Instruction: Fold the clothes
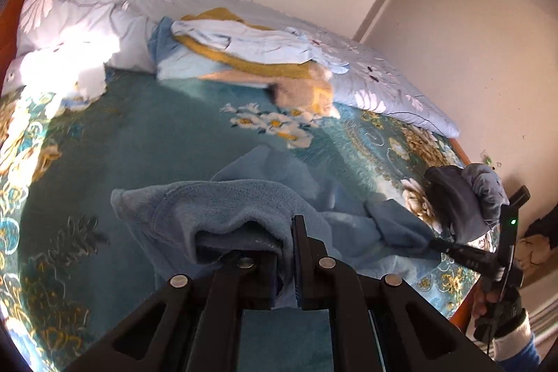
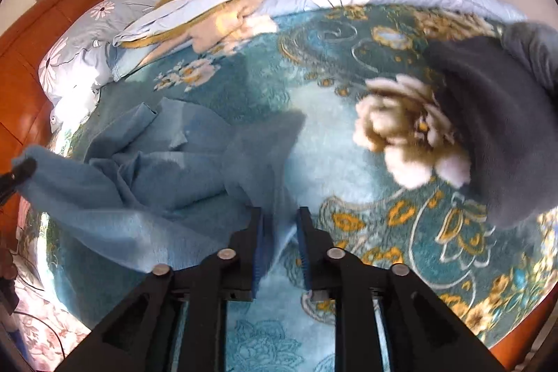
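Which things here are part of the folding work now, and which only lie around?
In the job: blue fleece garment, left claw, right claw.
Lying about: dark grey garment, pile of clothes, floral quilt, bedspread.

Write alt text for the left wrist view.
The left gripper is shut on a bunched edge of a blue fleece garment lying on a teal floral blanket. At right, the right gripper pinches the garment's other end beside a dark grey garment.

The left claw point(image 1: 284, 253) is closed on a fold of blue fleece garment point(image 1: 216, 211). The right claw point(image 2: 280, 232) is parted slightly, with cloth between its pads. A hand point(image 1: 488, 298) is seen gripping the right handle.
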Demonstrator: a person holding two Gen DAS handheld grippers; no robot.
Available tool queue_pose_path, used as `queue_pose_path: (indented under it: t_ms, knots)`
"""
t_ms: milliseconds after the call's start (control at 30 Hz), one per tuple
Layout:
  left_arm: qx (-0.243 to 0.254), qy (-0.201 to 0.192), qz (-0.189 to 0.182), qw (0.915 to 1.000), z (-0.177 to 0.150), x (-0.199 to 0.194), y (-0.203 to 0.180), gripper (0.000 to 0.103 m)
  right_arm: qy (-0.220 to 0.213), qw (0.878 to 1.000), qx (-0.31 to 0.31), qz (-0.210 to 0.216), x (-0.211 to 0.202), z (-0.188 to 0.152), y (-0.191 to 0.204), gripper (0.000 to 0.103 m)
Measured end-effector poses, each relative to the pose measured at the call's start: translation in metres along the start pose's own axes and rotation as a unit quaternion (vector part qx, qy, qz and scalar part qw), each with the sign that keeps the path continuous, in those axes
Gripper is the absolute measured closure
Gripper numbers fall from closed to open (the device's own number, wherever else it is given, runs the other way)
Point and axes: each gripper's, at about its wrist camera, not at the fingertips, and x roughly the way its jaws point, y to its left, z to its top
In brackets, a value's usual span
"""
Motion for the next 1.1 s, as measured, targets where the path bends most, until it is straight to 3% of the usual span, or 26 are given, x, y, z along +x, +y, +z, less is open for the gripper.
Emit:
queue_pose_path:
  t_ms: [33, 100, 133, 200, 300, 367, 500, 633, 733, 900, 1100]
  knots:
    - [-0.008, 0.008, 0.003, 0.9999, -0.007, 0.002, 0.005, 0.095, -0.011, 1.0, -0.014, -0.01, 0.001, 0.013, 0.008, 0.061]
    - [-0.024, 0.024, 0.007, 0.9994, -0.02, 0.005, 0.014, 0.095, -0.031, 0.999, -0.031, -0.03, 0.007, 0.037, 0.026, 0.06]
    - [-0.029, 0.03, 0.006, 0.9991, -0.026, 0.005, 0.016, 0.095, -0.034, 0.999, -0.036, -0.019, 0.013, 0.05, 0.039, 0.06]
    - [-0.04, 0.043, 0.005, 0.9983, -0.036, 0.006, 0.017, 0.095, -0.018, 0.997, -0.042, 0.064, 0.033, 0.073, 0.065, 0.059]
    - [-0.051, 0.058, 0.003, 0.997, -0.047, 0.007, 0.019, 0.096, 0.043, 0.98, -0.034, 0.19, 0.08, 0.096, 0.11, 0.05]
    - [-0.056, 0.065, 0.002, 0.9963, -0.051, 0.006, 0.02, 0.095, 0.078, 0.971, -0.024, 0.224, 0.113, 0.103, 0.135, 0.05]
    - [-0.055, 0.067, 0.003, 0.9962, -0.052, 0.004, 0.021, 0.095, 0.127, 0.962, 0.043, 0.236, 0.166, 0.112, 0.158, 0.05]
    - [-0.054, 0.069, 0.004, 0.9961, -0.053, 0.002, 0.022, 0.095, 0.15, 0.957, 0.102, 0.225, 0.19, 0.115, 0.163, 0.05]
    - [-0.054, 0.071, 0.004, 0.996, -0.054, 0.0, 0.023, 0.095, 0.148, 0.947, 0.136, 0.251, 0.19, 0.118, 0.156, 0.097]
    - [-0.047, 0.072, 0.007, 0.9963, -0.052, -0.003, 0.023, 0.095, 0.085, 0.949, 0.146, 0.265, 0.152, 0.138, 0.123, 0.097]
    - [0.013, 0.042, 0.024, 0.9988, -0.02, -0.01, 0.015, 0.095, -0.071, 0.949, 0.208, 0.225, 0.055, 0.171, 0.014, 0.098]
